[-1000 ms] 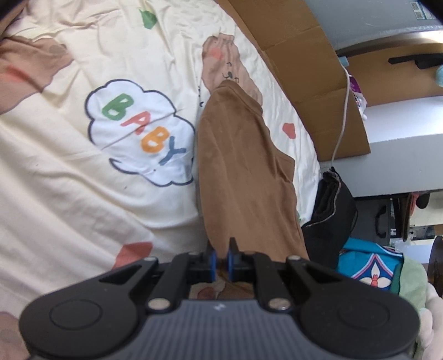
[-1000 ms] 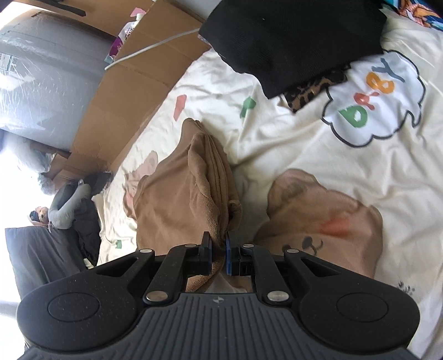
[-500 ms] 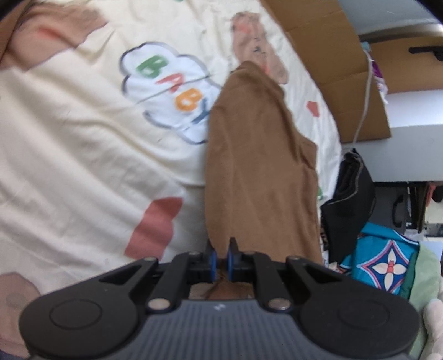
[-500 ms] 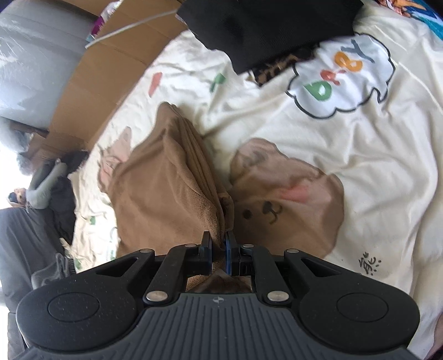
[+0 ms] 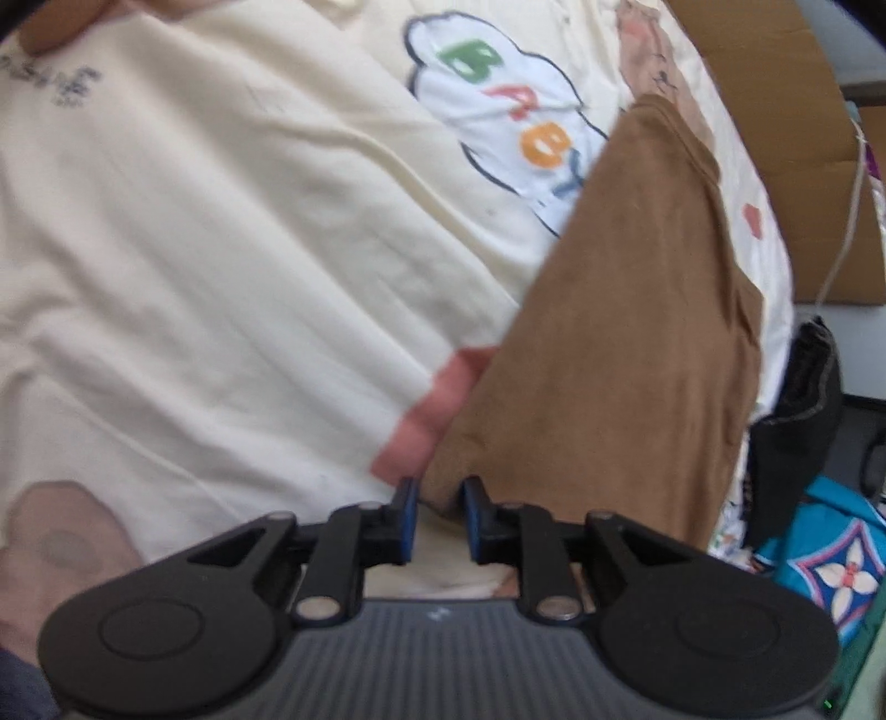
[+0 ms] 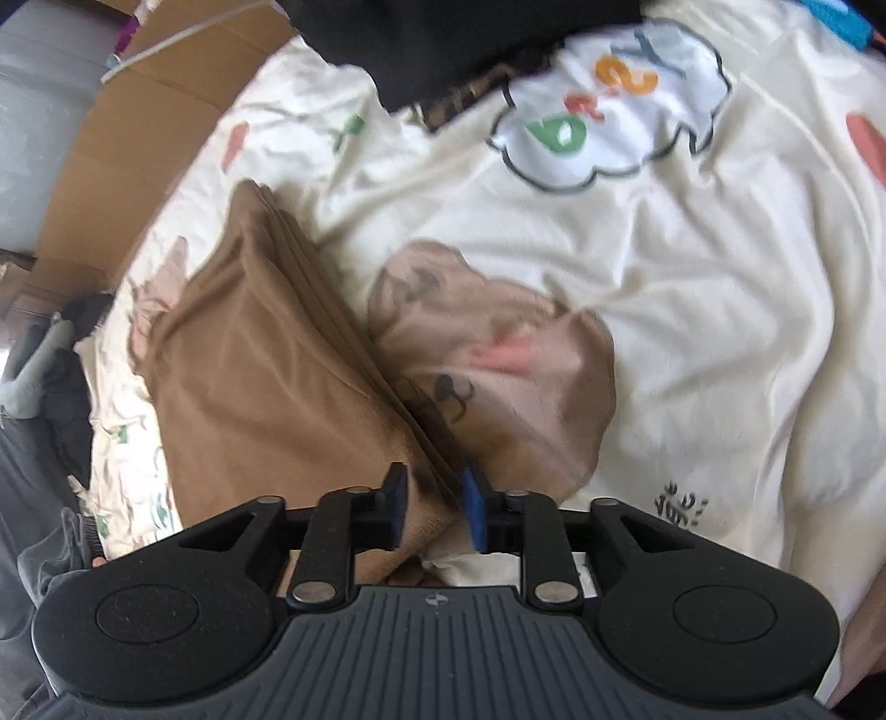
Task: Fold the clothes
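Folded garment (image 5: 626, 332) lay on bed sheet (image 5: 221, 249), running forward from left claw (image 5: 437, 518). Its near corner sat between left claw's parted jaws. "BABY" print (image 5: 515, 116) lay left of garment, partly under its edge. Cardboard (image 5: 775, 83) stood beyond bed, far right. In right wrist view, garment's near edge lay between right claw's (image 6: 434, 512) parted jaws; dark clothes pile (image 6: 459, 39) behind.

bright daylight | motion blur both views | fisheye-bent edges
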A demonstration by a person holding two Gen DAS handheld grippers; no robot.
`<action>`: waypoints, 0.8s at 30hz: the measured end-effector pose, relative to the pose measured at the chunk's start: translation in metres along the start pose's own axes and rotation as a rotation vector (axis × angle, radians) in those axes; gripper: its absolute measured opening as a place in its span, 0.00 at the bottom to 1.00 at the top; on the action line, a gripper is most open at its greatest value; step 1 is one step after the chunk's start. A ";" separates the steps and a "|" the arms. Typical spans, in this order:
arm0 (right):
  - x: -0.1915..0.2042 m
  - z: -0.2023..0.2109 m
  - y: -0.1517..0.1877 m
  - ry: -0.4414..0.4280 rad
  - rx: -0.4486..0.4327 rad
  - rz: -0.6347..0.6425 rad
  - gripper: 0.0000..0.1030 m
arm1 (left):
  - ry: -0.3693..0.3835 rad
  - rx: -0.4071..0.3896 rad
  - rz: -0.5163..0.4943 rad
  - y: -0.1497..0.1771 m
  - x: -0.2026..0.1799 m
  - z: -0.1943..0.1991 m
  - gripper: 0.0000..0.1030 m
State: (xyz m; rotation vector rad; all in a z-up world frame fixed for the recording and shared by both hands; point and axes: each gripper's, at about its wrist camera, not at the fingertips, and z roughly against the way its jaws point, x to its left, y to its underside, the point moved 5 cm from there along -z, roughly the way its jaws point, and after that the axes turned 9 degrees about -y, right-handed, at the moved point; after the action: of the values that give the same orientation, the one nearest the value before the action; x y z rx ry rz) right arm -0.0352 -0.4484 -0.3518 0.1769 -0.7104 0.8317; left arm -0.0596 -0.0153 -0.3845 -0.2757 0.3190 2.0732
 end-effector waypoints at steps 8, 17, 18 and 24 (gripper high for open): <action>0.019 0.011 -0.019 -0.016 -0.039 0.066 0.35 | 0.010 -0.070 -0.064 -0.026 -0.022 0.032 0.19; 0.040 -0.005 -0.045 -0.041 -0.070 0.119 0.42 | 0.020 -0.117 -0.113 -0.061 -0.062 0.027 0.24; 0.043 -0.009 -0.048 -0.044 -0.071 0.128 0.42 | 0.031 -0.121 -0.115 -0.066 -0.065 0.025 0.24; 0.061 -0.022 -0.069 -0.085 -0.075 0.141 0.43 | 0.072 -0.119 -0.140 -0.094 -0.085 0.016 0.24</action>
State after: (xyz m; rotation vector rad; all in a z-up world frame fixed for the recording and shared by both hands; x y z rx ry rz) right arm 0.0547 -0.4487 -0.3214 0.0957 -0.8398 0.9347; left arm 0.0624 -0.0332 -0.3530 -0.4329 0.2139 1.9503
